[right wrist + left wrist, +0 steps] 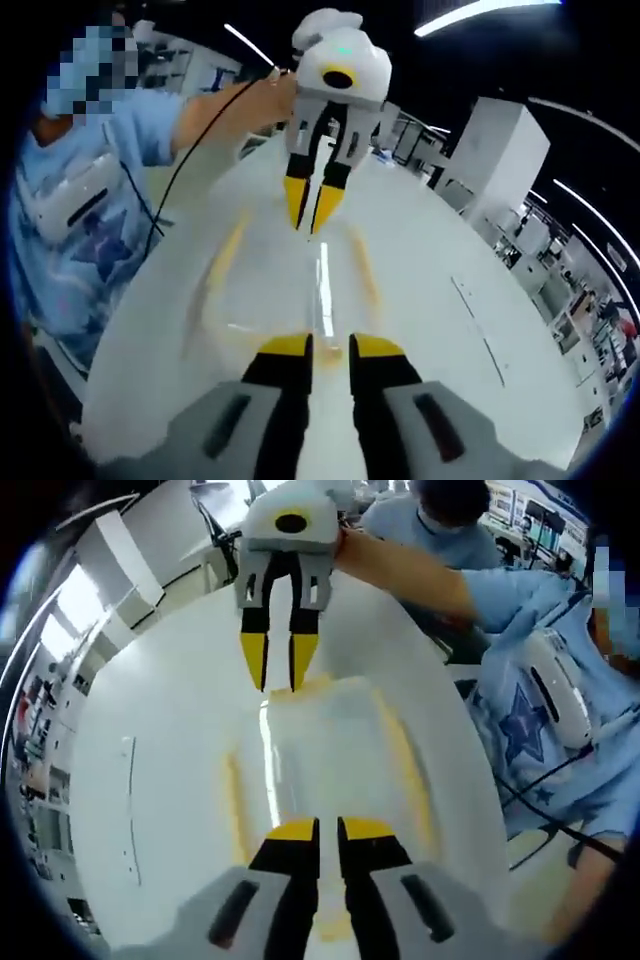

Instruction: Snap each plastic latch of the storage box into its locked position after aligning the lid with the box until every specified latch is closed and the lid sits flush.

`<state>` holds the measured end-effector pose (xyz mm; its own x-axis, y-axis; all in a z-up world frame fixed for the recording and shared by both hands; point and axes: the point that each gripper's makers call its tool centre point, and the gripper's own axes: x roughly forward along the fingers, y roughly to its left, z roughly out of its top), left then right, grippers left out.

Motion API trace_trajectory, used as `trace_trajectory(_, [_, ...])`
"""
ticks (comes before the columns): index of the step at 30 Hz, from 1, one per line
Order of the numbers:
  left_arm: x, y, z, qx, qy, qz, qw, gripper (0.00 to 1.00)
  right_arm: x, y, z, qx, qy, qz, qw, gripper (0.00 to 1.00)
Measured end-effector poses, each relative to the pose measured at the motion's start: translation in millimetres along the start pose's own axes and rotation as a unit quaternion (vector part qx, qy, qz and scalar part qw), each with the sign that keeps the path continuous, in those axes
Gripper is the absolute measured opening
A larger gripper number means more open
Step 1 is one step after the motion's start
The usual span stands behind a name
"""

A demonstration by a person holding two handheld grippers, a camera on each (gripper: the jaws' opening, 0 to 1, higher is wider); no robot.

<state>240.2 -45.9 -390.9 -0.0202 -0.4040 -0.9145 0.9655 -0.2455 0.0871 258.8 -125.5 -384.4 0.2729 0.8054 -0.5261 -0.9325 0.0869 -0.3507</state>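
Observation:
A translucent storage box (335, 745) with its lid on lies on the white table, between my two grippers. Yellow latches run along its long sides (232, 790) (412, 770). In the left gripper view my left gripper (329, 828) is at the near end of the box, jaws almost together with nothing between them. My right gripper (279, 683) points down at the far end, jaws a little apart, tips at the lid's yellow edge. The right gripper view has the box (290, 285), my right gripper (331, 345) at its near end and the left gripper (309, 228) at the far end.
The white table (150, 780) stretches wide around the box. A person in a blue top (540, 710) stands at its side, an arm (400, 565) reaching to the right gripper. A cable (190, 150) trails from the left gripper. Shelves and white pillars (495, 140) stand beyond.

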Motion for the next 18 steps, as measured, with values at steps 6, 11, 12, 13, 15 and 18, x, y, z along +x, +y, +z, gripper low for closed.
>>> trace_trajectory(6, [11,1.5,-2.6,0.005,0.034,-0.007,0.9994,0.00,0,3,5.8,-0.006,-0.017,-0.001,0.9998,0.13])
trace_trajectory(11, [15,-1.3,-4.8,-0.042,0.059,-0.021,0.9972,0.00,2,5,12.8,-0.015,-0.032,0.002,0.9994,0.12])
trace_trajectory(12, [16,-0.3,-4.2,-0.043,0.063,-0.021,0.9968,0.00,2,5,14.0,-0.016,-0.035,0.002,0.9993,0.12])
trace_trajectory(13, [17,-1.1,-3.8,-0.042,0.070,-0.022,0.9965,0.00,3,5,14.5,-0.016,-0.038,0.004,0.9991,0.12])
trace_trajectory(15, [18,-1.2,-4.1,-0.043,0.087,-0.021,0.9950,0.00,6,6,13.9,-0.013,-0.044,0.008,0.9989,0.11])
trace_trajectory(18, [18,0.1,-3.9,-0.047,0.106,-0.025,0.9930,0.00,12,12,9.7,-0.010,-0.044,0.018,0.9988,0.11])
